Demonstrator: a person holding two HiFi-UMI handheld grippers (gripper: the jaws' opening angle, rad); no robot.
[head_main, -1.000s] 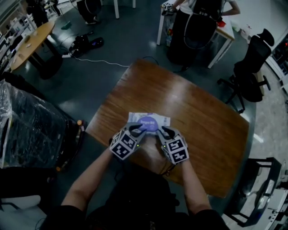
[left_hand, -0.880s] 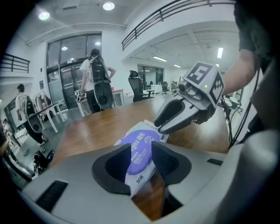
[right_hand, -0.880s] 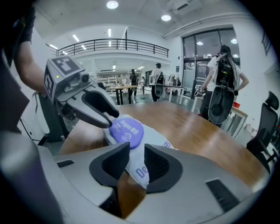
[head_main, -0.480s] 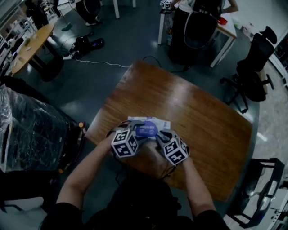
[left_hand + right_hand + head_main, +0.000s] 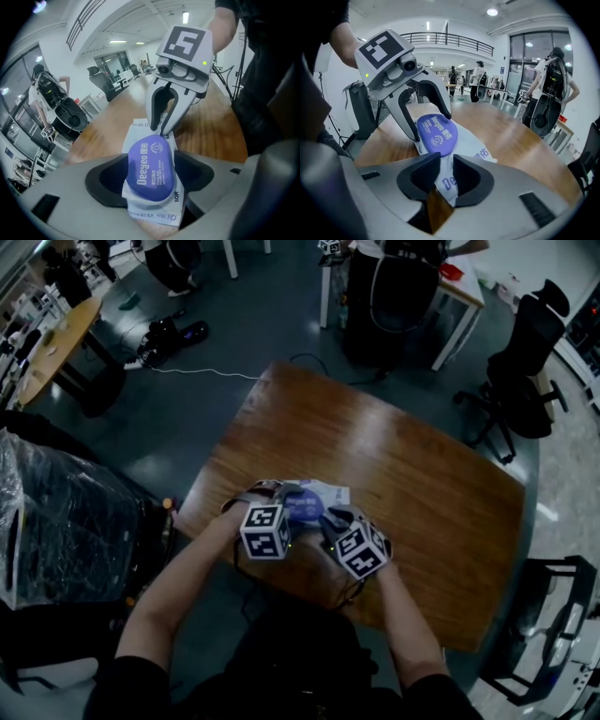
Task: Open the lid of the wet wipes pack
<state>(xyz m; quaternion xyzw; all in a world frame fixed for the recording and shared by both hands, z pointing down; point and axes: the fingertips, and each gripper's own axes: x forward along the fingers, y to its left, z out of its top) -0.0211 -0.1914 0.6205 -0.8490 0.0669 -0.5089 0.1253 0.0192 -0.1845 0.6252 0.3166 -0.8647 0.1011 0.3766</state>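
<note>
Wooden table (image 5: 403, 474) in a dim open office, from the head view, with a black office chair (image 5: 525, 362) beyond its far corner. Shows the wet wipes pack (image 5: 330, 491) near the table's near edge, purple lid (image 5: 302, 506) facing up, with the left gripper (image 5: 284, 495) and right gripper (image 5: 330, 518) closing in on it from either side, marker cubes toward the camera. Left gripper view: looks along jaws that have just been opening and now stand wide apart, straddling the shut lid (image 5: 150, 168), which nearly fills the gap between them, with no visible squeeze from the pads. Catches the right gripper (image 5: 161, 130) opposite, tips down at the far end of the pack (image 5: 154, 214). Right gripper view: looks along jaws that have just been closing and now stand almost together, pinching a raised fold of white wrapper at the near end of the pack (image 5: 473, 151). Frames the left gripper (image 5: 431, 125) beyond, arched over the lid (image 5: 437, 133), with people (image 5: 478, 86) standing under a balcony railing (image 5: 450, 40) in the bright hall behind.
</note>
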